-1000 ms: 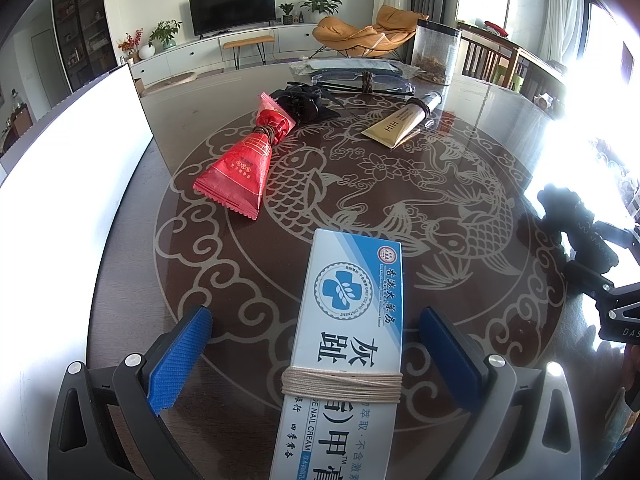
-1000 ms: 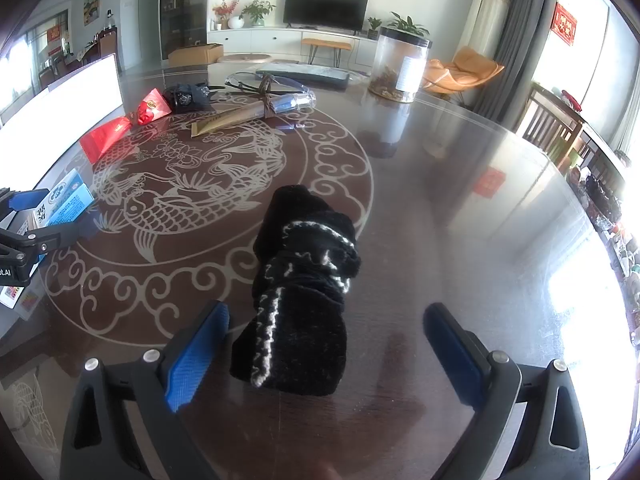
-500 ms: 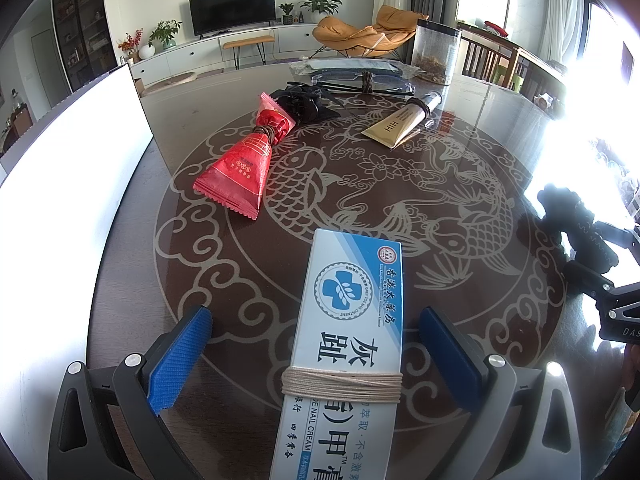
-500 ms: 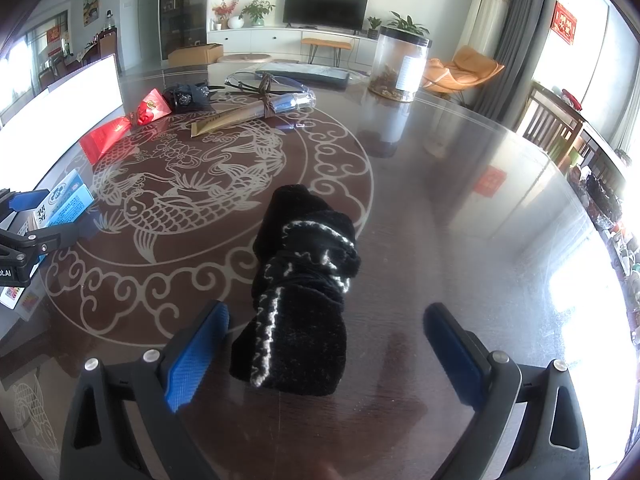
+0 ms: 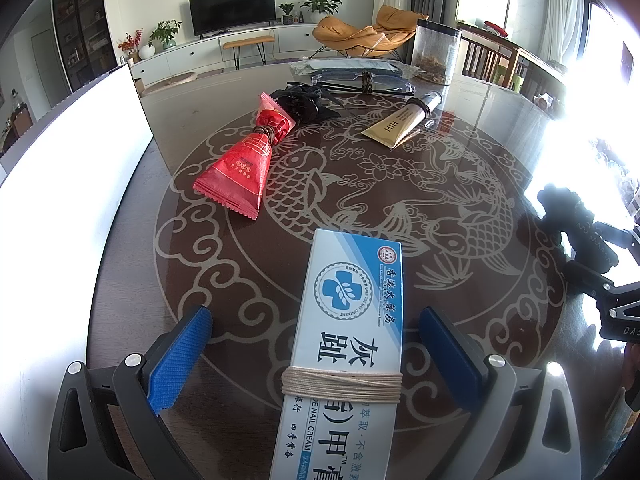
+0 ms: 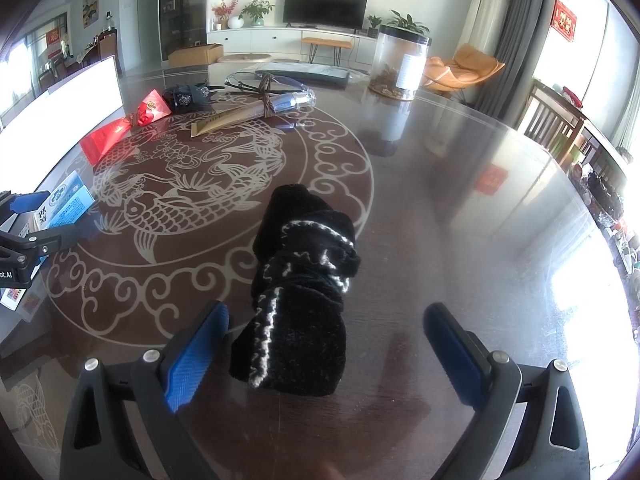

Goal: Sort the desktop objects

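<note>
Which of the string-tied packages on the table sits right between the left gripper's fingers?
The blue and white nail cream box. The red packet and gold tube lie farther away across the table.

No change shows across the frames. Left gripper [image 5: 316,354] sits in the same spot, jaws wide around the nail cream box [image 5: 346,360]. Right gripper [image 6: 326,354] likewise, spread around the black sock [image 6: 300,292].

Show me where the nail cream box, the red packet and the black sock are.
nail cream box [image 5: 352,320]: left wrist view, on its blue-and-white top face.
red packet [image 5: 240,172]: left wrist view, on its wide lower body.
black sock [image 6: 304,280]: right wrist view, on its rolled middle.
</note>
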The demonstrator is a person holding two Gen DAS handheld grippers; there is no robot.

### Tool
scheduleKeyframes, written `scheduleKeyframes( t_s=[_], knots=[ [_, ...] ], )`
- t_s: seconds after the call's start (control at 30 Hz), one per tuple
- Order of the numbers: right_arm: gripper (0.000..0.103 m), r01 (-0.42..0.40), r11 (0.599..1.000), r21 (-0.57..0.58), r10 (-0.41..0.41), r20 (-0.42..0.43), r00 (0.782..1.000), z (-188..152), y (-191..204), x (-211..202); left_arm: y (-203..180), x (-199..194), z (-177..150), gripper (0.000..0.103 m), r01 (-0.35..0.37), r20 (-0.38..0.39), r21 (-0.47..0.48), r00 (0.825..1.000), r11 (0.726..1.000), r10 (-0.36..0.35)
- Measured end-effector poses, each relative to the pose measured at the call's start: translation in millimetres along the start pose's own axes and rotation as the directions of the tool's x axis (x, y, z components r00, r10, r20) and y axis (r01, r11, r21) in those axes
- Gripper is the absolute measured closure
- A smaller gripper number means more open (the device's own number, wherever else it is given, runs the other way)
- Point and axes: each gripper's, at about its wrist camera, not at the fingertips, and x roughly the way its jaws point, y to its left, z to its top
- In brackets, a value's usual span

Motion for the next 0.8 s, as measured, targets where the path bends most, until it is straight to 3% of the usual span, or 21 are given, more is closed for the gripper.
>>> scheduleKeyframes(
  t_s=[0.8],
  knots=[
    [0.005,-0.015,1.000,0.014,0.015,-0.007,1.000,0.3,-1.3,1.2,0.2,0.1,0.2,0.000,0.000,0.000,0.000,1.000,1.000,0.000]
  ],
)
